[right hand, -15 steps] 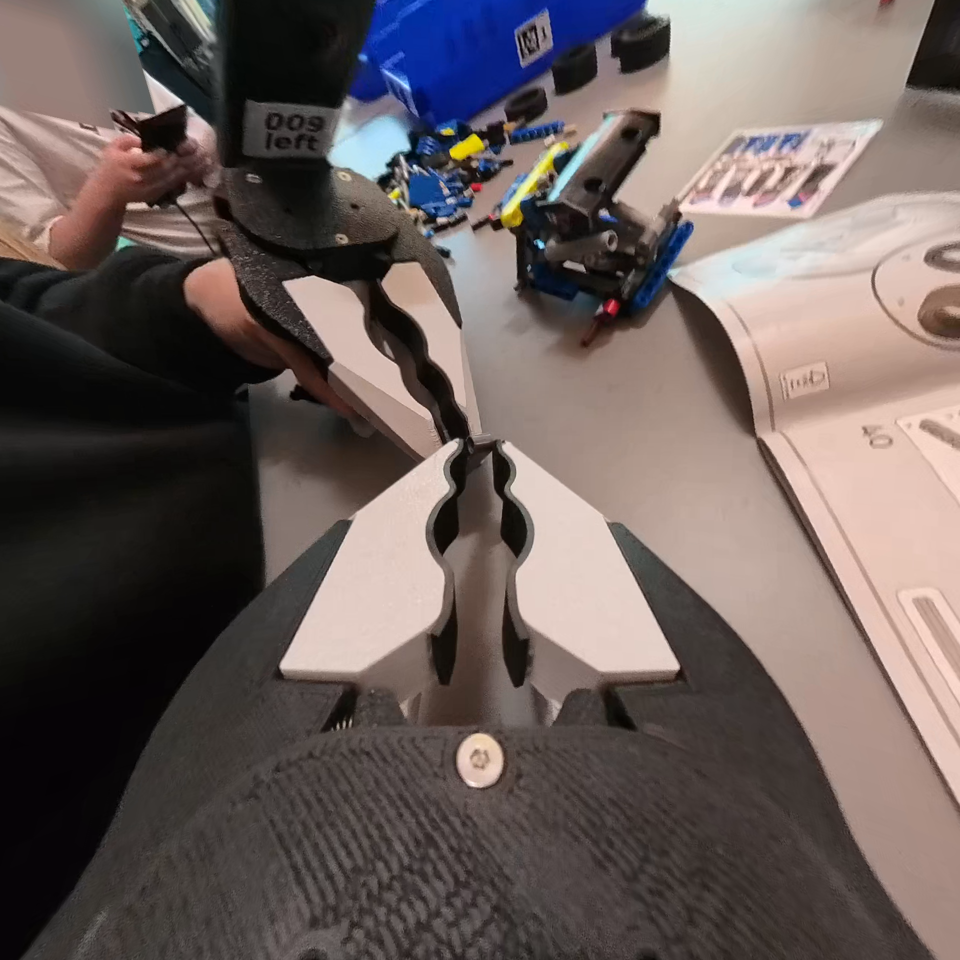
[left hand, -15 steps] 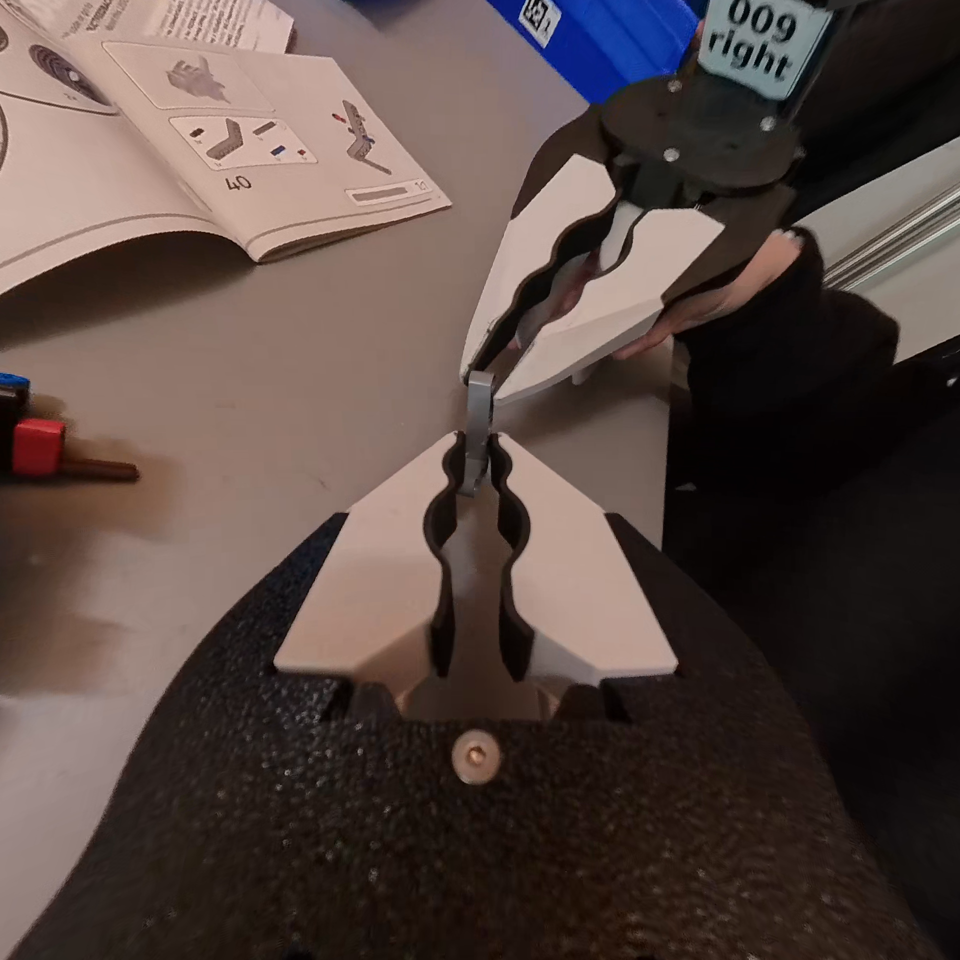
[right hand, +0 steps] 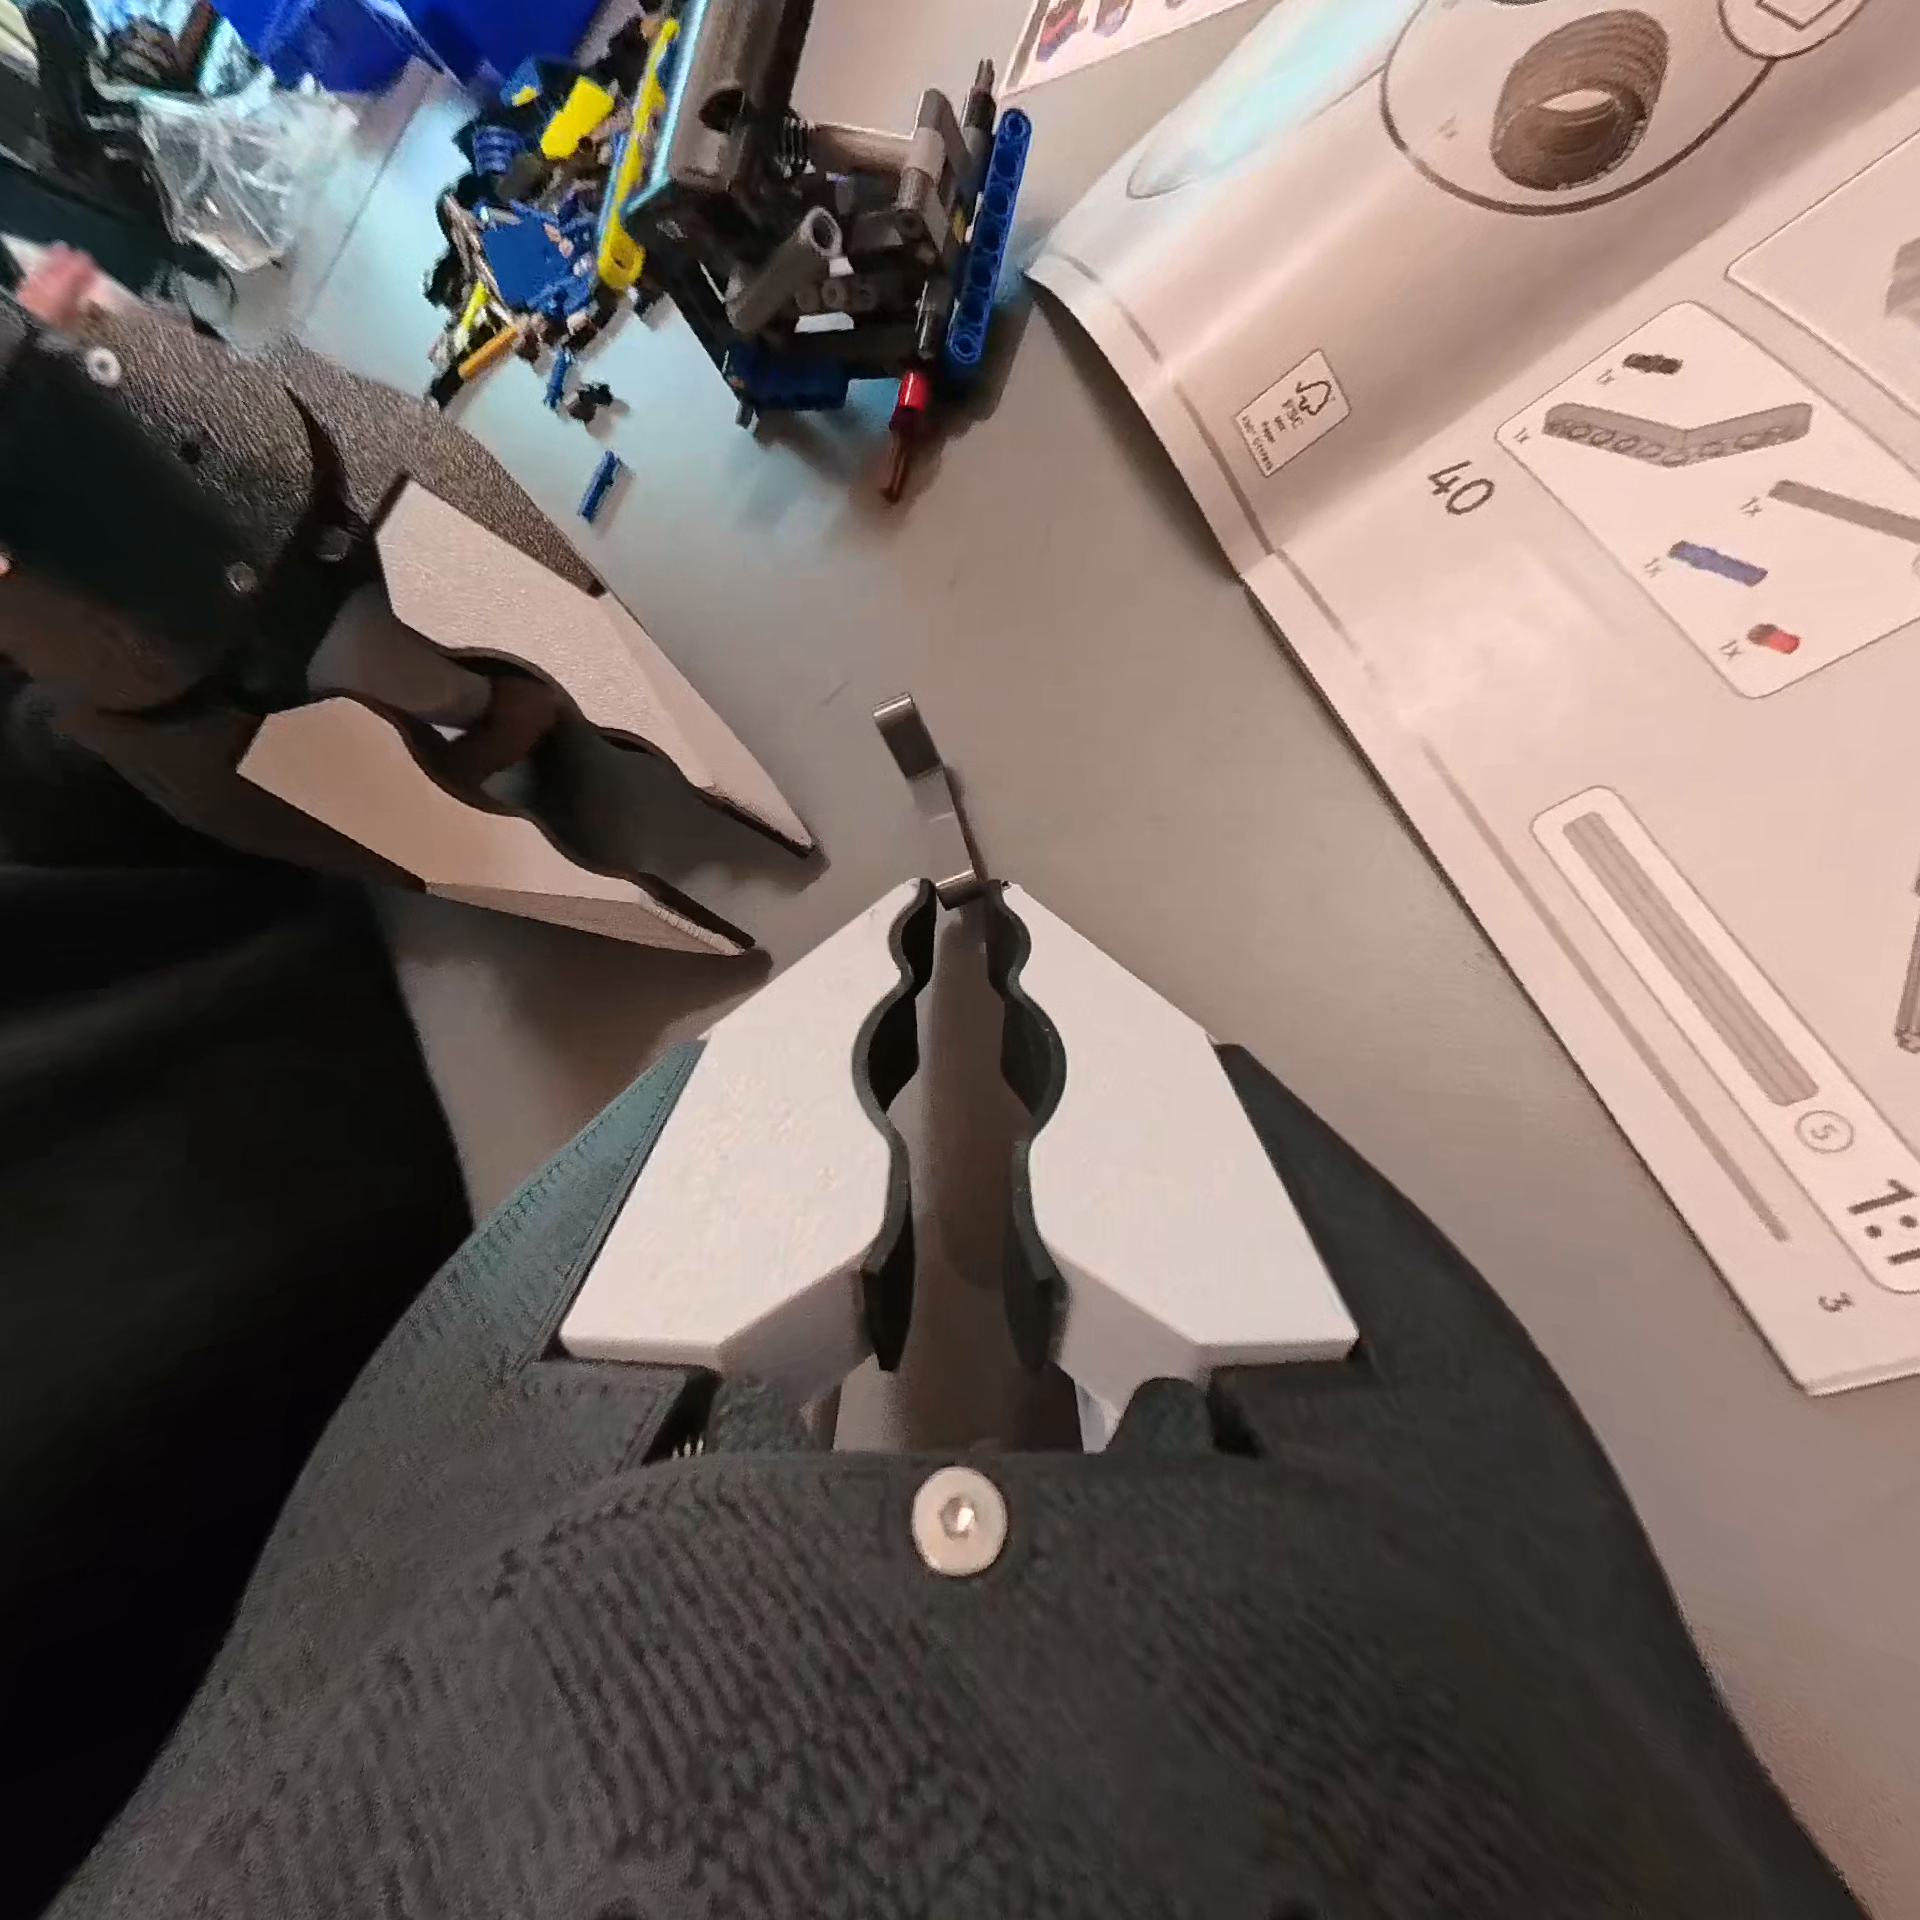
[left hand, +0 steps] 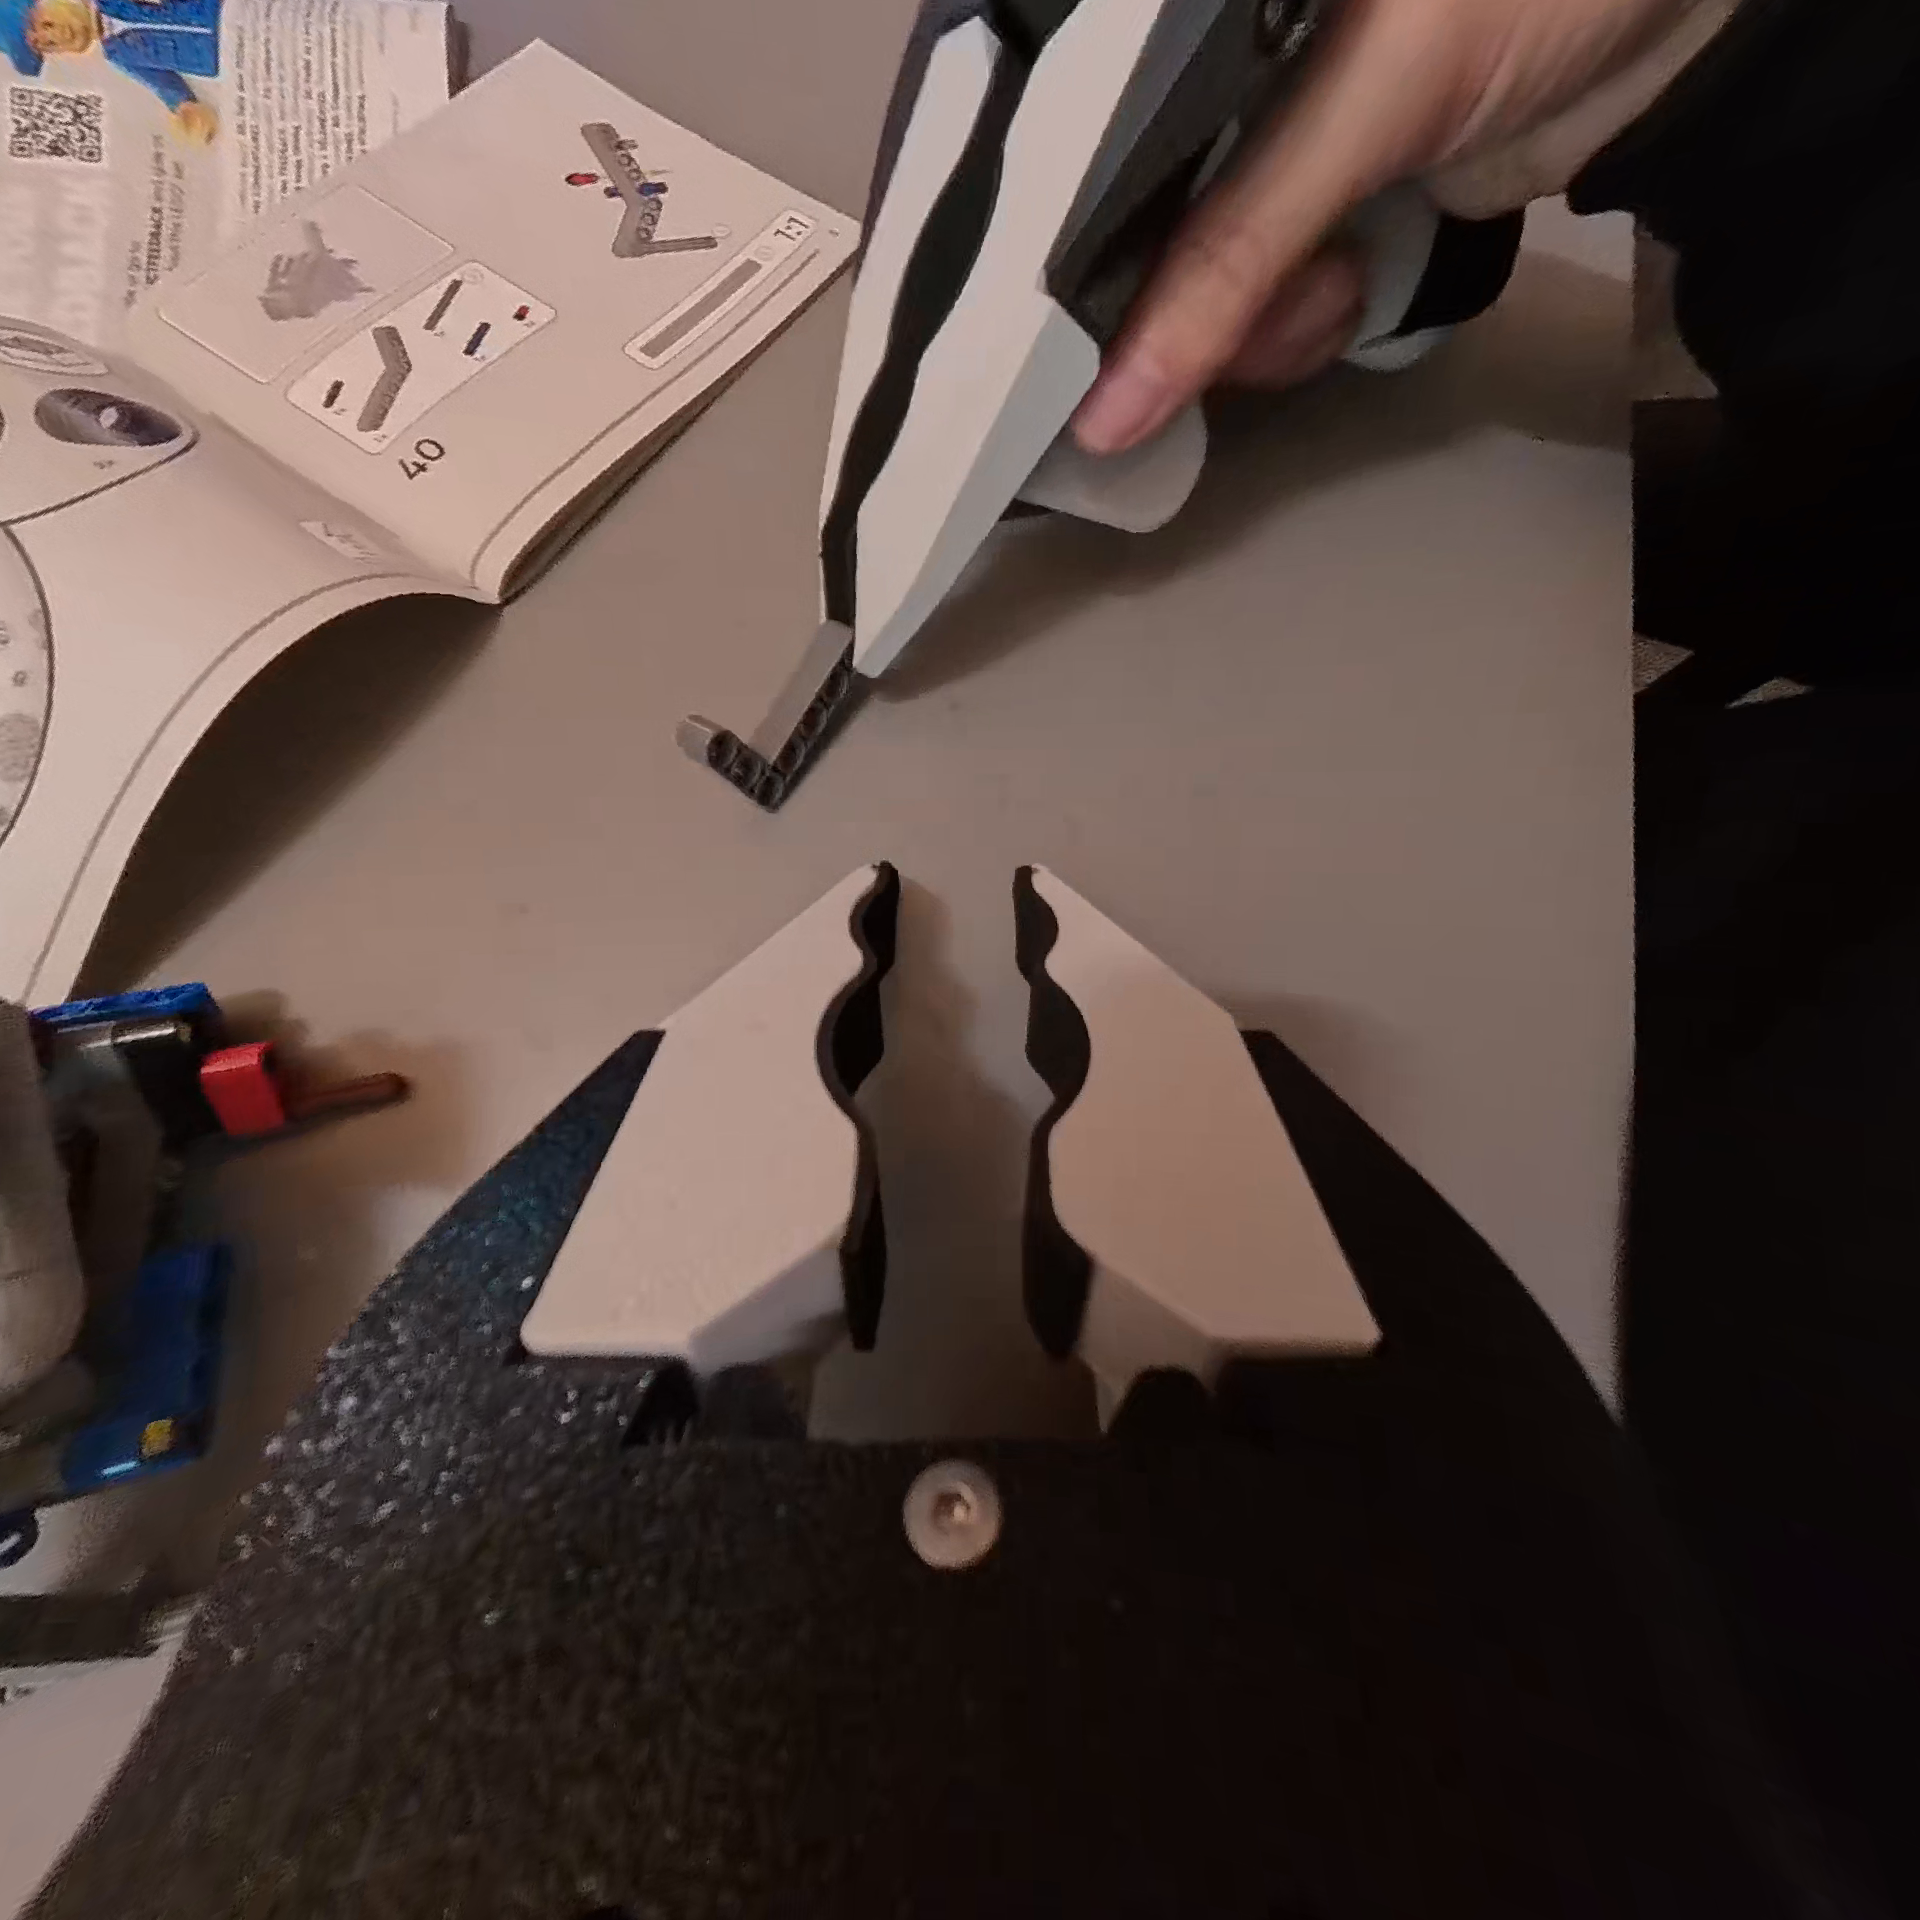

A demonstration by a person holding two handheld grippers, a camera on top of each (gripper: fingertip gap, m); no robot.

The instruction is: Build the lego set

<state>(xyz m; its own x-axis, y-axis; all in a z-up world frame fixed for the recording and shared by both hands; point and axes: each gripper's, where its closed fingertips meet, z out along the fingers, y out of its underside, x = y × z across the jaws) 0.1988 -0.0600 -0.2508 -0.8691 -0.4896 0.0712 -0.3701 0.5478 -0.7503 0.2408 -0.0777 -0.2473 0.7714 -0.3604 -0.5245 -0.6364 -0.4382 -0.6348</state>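
Pinching one end of a bent grey beam (left hand: 774,732) at its fingertips, the right gripper (left hand: 844,644) is seen angled down to the grey table (left hand: 1247,790), with the beam's elbow resting on the surface and its short arm pointing toward the instruction booklet (left hand: 436,343). Nearest the left wrist camera, the left gripper (left hand: 956,883) is shown with its white fingers (left hand: 748,1122) spread apart and nothing between them, held just short of the beam and not touching it. A hand (left hand: 1351,208) is wrapped around the right tool's grip at upper right. In the right wrist view the same beam (right hand: 940,800) is gripped at the tip of the right gripper (right hand: 966,894), whose jaws are drawn in on the beam's end, while the left gripper (right hand: 779,894) is seen off to the left, its two fingertips parted and resting low over the table. Beyond the beam, the booklet (right hand: 1507,644) lies open at the right, its pages curling up at the spine. Farther back, a partly built model (right hand: 831,239) in black, grey and blue, with a red piece (right hand: 912,393) low on it, stands on the table. Behind it, loose blue, yellow and black pieces (right hand: 530,229) are scattered in a heap. At the left edge of the left wrist view, part of the model (left hand: 135,1070) is blurred.
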